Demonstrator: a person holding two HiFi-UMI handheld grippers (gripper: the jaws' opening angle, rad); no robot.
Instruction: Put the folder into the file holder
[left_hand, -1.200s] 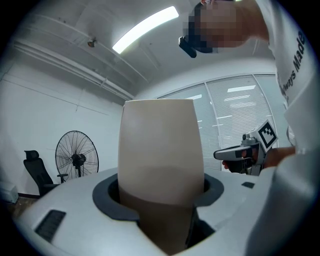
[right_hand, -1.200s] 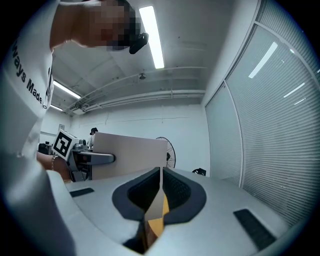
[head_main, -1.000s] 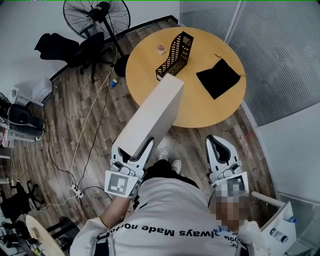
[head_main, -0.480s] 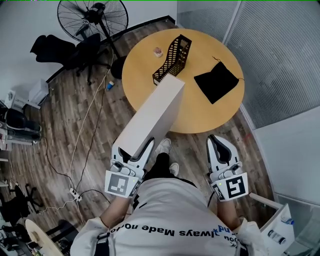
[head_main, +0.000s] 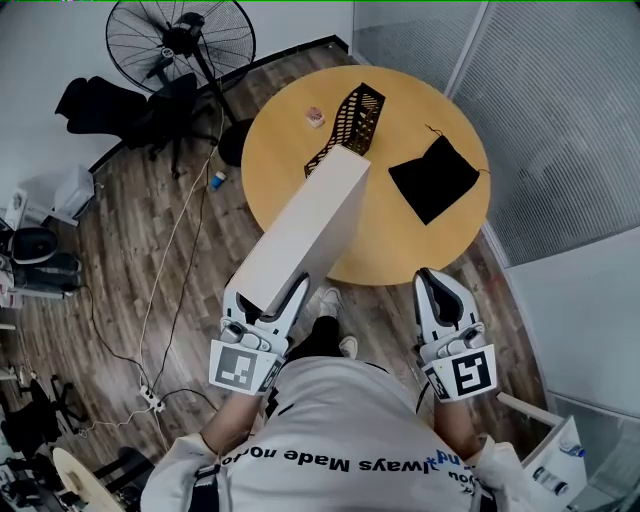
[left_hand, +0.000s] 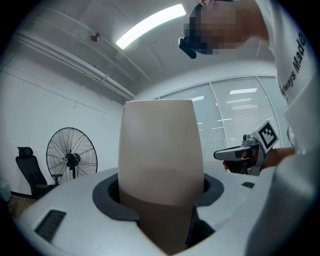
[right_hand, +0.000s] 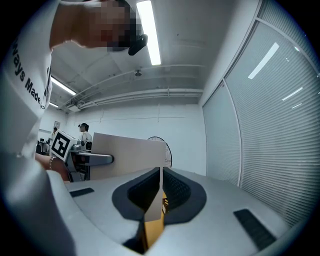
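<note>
Clamped in the left gripper (left_hand: 161, 195): the near end of the folder (left_hand: 160, 145), jaws spread wide, pads pressed on both broad faces. Held out ahead of the body, far end pointing toward the round table (head_main: 290, 160). Nothing in the right gripper (right_hand: 160, 192); jaws drawn together, carried low on the other side, well apart from the folder.

Judged as the carry step: folder in hand, not yet at the file holder (head_main: 352, 115). Stands on the far part of the table, black mesh, open top up; in the head view, appears just past the folder's far end, with no telling how much height separates them. Flanked by a black pouch (head_main: 434, 178) on the right and a small block (head_main: 315, 116) on the left.

Calls next for closing in on the table, turning the folder onto its edge, lining it up with the holder's long slot, and lowering it in gently enough not to tip the light mesh.
</note>
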